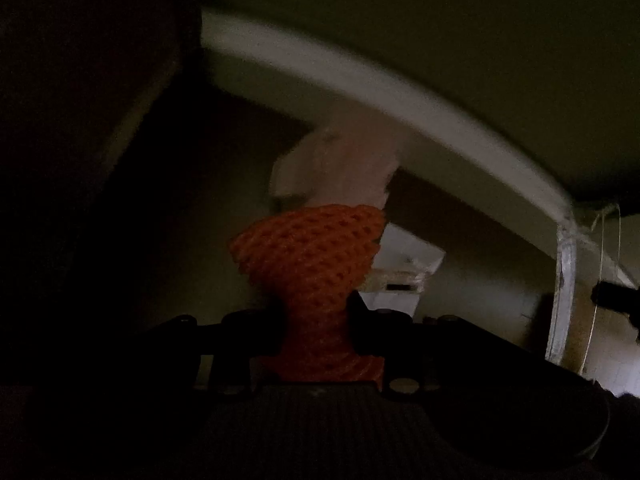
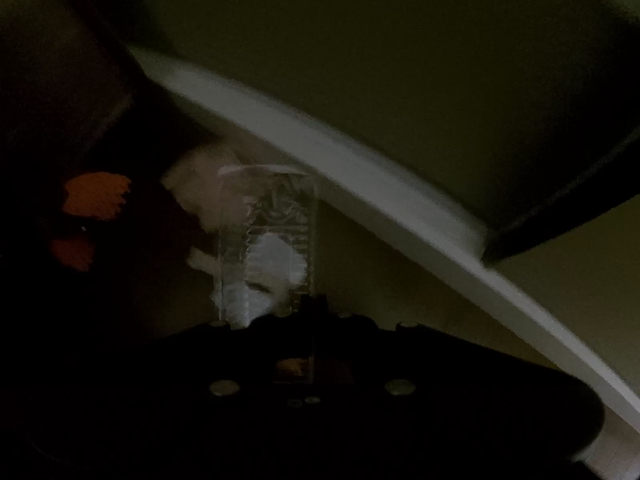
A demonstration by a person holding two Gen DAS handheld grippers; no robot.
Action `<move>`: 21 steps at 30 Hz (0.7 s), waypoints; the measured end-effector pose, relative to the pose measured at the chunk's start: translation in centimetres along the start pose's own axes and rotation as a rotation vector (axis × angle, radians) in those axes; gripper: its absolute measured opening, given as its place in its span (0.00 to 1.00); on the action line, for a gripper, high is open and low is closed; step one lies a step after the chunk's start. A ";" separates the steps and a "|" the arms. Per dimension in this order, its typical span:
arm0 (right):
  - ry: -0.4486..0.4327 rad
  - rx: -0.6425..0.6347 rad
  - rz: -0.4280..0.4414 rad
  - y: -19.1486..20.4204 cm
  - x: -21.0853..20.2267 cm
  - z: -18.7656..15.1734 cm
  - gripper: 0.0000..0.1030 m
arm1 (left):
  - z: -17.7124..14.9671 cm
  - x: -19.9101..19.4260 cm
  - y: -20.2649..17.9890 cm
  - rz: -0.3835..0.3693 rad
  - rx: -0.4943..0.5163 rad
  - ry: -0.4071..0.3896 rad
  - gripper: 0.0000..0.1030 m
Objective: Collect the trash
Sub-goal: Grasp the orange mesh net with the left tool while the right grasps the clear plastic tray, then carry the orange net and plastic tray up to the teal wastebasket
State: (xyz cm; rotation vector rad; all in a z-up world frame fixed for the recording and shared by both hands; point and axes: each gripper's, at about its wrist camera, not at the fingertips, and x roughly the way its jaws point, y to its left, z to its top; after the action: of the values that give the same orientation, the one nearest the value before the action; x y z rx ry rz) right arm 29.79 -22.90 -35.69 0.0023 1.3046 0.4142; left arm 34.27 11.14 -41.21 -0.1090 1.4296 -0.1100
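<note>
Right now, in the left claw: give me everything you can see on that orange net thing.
The orange foam net sleeve is a soft, open-mesh tube of the fruit-wrap kind, bright orange. The left claw is shut on its middle, pinching it into a narrow waist, so it flares wide above the fingers and spreads again below. It stands roughly upright. A pale crumpled piece sits just beyond its top; contact is unclear. From the right wrist, it shows as blurred orange patches.

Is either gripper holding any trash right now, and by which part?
Left gripper pinches the orange foam net sleeve at its narrowed lower end. Right gripper is shut on a clear plastic wrapper by its bottom edge.
</note>
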 end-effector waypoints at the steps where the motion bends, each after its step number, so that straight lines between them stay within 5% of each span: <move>1: -0.017 -0.004 0.006 0.5 -1.5 0.5 0.00 | 0.0 -1.9 -0.2 0.003 0.013 -0.022 0.29; 13: -0.229 -0.069 0.100 7.3 -18.4 2.2 0.00 | -2.2 -22.9 -0.6 -0.009 0.061 -0.324 0.29; 21: -0.388 -0.156 0.138 11.4 -28.3 2.4 0.00 | -6.0 -32.2 -1.3 0.006 0.048 -0.466 0.29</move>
State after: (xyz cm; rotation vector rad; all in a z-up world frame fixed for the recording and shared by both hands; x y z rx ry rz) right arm 22.96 -20.28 -5.96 0.0402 0.8901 0.6013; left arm 23.86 14.35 -10.25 -0.0843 0.9619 -0.1060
